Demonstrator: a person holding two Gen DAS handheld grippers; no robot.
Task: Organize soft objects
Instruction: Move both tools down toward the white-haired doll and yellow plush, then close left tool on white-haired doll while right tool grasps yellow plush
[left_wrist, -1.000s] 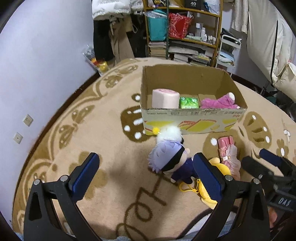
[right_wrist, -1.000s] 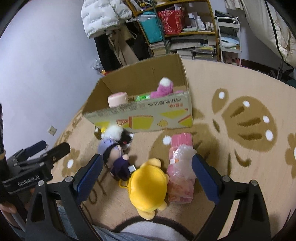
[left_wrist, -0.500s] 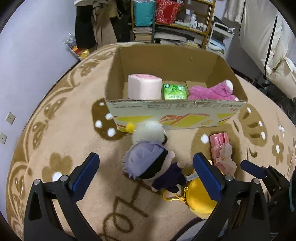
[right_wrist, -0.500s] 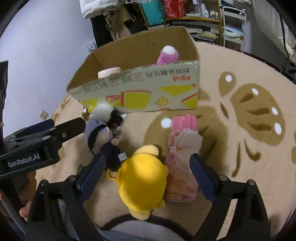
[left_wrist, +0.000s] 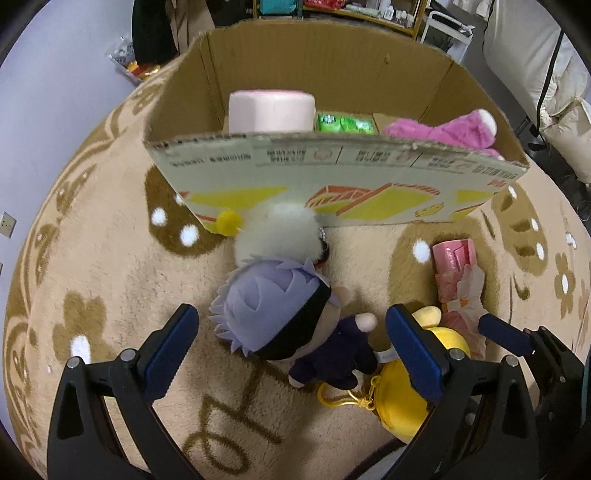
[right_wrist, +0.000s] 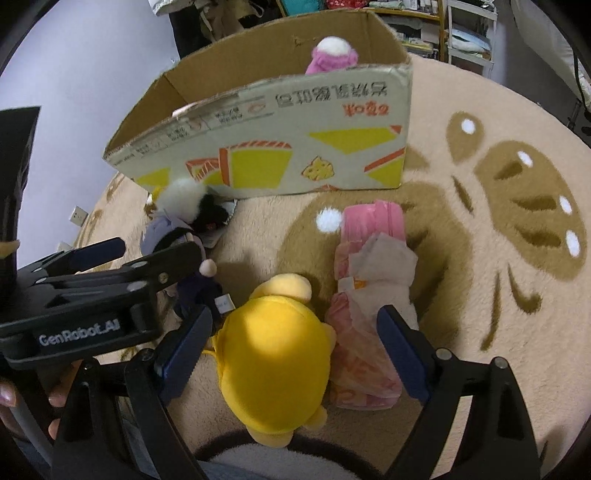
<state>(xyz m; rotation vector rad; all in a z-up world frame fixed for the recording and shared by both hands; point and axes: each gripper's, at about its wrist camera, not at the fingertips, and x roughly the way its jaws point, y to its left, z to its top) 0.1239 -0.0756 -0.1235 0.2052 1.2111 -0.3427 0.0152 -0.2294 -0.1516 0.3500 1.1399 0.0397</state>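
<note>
Beige carpet (left_wrist: 110, 258) with brown flower and mushroom patterns covers the floor, and an open cardboard box (left_wrist: 332, 184) with yellow and orange print stands on it. Inside the box sit a pink roll-shaped cushion (left_wrist: 271, 112), a green packet (left_wrist: 345, 123) and a pink plush (left_wrist: 443, 133), whose white-tipped end shows over the rim in the right wrist view.

Just in front of the box lies a white fluffy plush (left_wrist: 280, 232) with a yellow pom-pom (left_wrist: 229, 222) beside it. Touching it is a doll with lilac hair (left_wrist: 273, 314), a black blindfold and a dark navy outfit. The left claw (left_wrist: 291, 347) is spread wide with the doll's head and body between its blue pads, neither pad touching it.

To the right lies a yellow plush (right_wrist: 273, 354) with a yellow clip ring, and against its right side a pink plastic-wrapped pack (right_wrist: 369, 280). The right claw (right_wrist: 295, 347) is also wide open, straddling the yellow plush and the near end of the pink pack, gripping nothing.
</note>
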